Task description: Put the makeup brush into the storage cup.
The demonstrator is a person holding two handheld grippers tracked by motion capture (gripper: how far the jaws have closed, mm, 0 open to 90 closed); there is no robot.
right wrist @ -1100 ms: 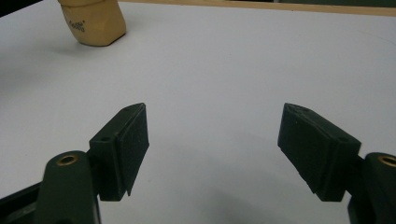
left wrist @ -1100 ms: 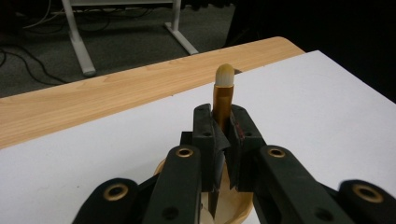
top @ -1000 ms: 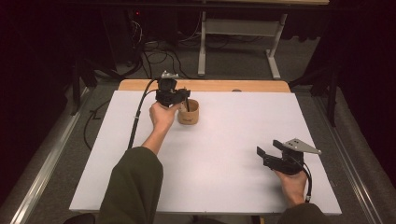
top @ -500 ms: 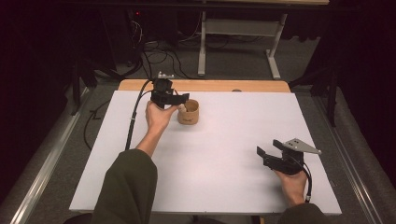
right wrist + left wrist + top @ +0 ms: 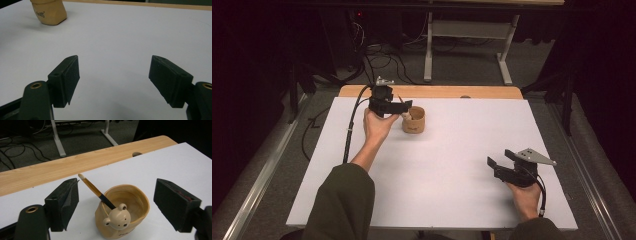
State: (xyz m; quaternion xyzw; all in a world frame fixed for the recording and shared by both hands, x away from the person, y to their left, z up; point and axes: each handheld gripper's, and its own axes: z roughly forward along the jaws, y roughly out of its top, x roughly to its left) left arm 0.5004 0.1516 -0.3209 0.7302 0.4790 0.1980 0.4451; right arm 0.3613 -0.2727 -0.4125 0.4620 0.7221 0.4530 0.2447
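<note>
A tan cup (image 5: 413, 121) with a small bear head on its rim stands at the back left of the white table top (image 5: 462, 150). A brown and black stick (image 5: 93, 188) with a white tip leans inside the cup (image 5: 125, 207). My left gripper (image 5: 404, 106) hovers just left of the cup and a little above it. Its jaws have just been opening, and the left gripper (image 5: 116, 183) now stands wide open; the stick's tip is near one pad but apart from it. My right gripper (image 5: 501, 159) rests low at the front right, open and holding nothing (image 5: 114, 60).
A bare wooden strip (image 5: 437, 91) runs along the table's far edge. Behind it are a white desk frame (image 5: 467, 35) and cables on the dark floor. The cup (image 5: 49, 11) sits far off from the right gripper, across plain white surface.
The left gripper's jaws have spread apart and let go of the stick, which now leans in the cup. The left hand drew slightly left. The right hand has not moved.
</note>
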